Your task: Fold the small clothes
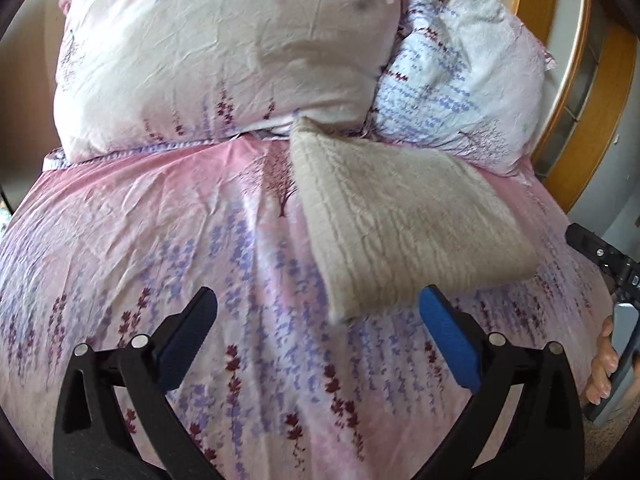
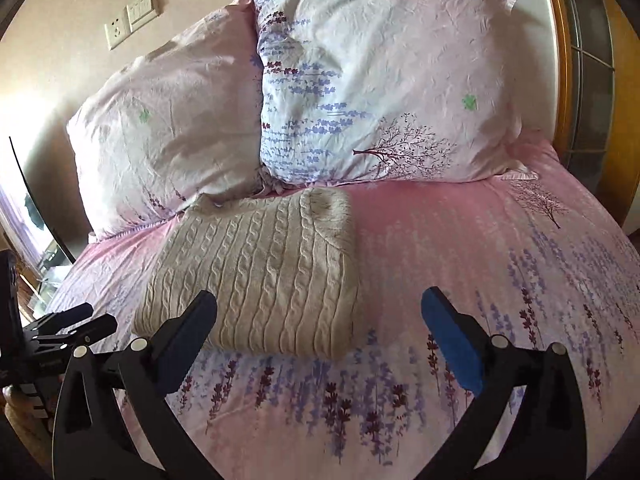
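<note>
Sweater point(image 2: 260, 272), cream cable-knit, lies folded on the pink floral bedspread point(image 2: 480, 280), near two pillows point(image 2: 380, 80) at the far end; my left gripper point(image 1: 318, 312) and right gripper point(image 2: 320, 312) both gape wide, empty.

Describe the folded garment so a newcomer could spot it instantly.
On the pink floral bedspread, look just below the two pillows. The folded sweater lies there, a cream cable-knit rectangle. It is the only plain, unprinted fabric on the bed.
</note>
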Demonstrator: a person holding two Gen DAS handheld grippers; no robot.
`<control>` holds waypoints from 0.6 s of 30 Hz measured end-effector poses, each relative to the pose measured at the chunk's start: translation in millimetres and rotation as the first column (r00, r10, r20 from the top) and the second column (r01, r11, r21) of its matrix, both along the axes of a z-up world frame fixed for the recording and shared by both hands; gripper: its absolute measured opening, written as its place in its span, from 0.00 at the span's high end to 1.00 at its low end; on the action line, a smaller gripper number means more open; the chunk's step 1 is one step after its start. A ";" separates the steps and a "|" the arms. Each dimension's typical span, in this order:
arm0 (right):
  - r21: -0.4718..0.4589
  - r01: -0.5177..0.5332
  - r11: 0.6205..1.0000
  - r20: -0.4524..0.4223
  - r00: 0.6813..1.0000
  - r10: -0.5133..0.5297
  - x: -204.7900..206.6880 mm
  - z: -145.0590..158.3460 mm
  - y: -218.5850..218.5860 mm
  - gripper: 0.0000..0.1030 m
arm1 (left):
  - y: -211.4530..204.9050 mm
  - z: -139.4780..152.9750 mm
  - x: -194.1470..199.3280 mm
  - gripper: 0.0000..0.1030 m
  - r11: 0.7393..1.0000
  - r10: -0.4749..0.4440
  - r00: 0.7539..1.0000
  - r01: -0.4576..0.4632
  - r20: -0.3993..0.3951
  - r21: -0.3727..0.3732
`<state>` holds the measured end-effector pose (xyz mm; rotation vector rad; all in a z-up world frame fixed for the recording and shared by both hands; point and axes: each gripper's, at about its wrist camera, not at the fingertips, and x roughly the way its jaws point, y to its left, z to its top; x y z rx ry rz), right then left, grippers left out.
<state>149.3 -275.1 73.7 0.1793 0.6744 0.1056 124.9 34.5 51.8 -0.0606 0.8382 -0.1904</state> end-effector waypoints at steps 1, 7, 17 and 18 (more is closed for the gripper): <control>-0.013 0.003 1.000 -0.015 1.000 -0.003 -3.2 -2.9 2.7 0.01 | 0.6 -3.7 -1.7 0.02 1.000 0.015 1.000 -0.014 -0.013 0.022; -0.038 -0.009 0.999 -0.103 0.995 0.005 -8.9 -32.3 20.4 0.01 | -4.7 -21.2 -8.8 0.02 0.996 0.035 0.997 -0.030 -0.064 0.079; -0.179 -0.016 0.984 -0.201 0.979 -0.021 -1.6 -62.9 41.1 0.01 | -25.2 -46.8 -0.1 0.02 0.986 0.035 0.989 -0.010 -0.147 0.166; -0.188 -0.018 0.982 -0.210 0.977 -0.022 -0.7 -65.2 42.1 0.01 | -26.2 -49.0 0.4 0.02 0.986 0.039 0.987 -0.012 -0.154 0.167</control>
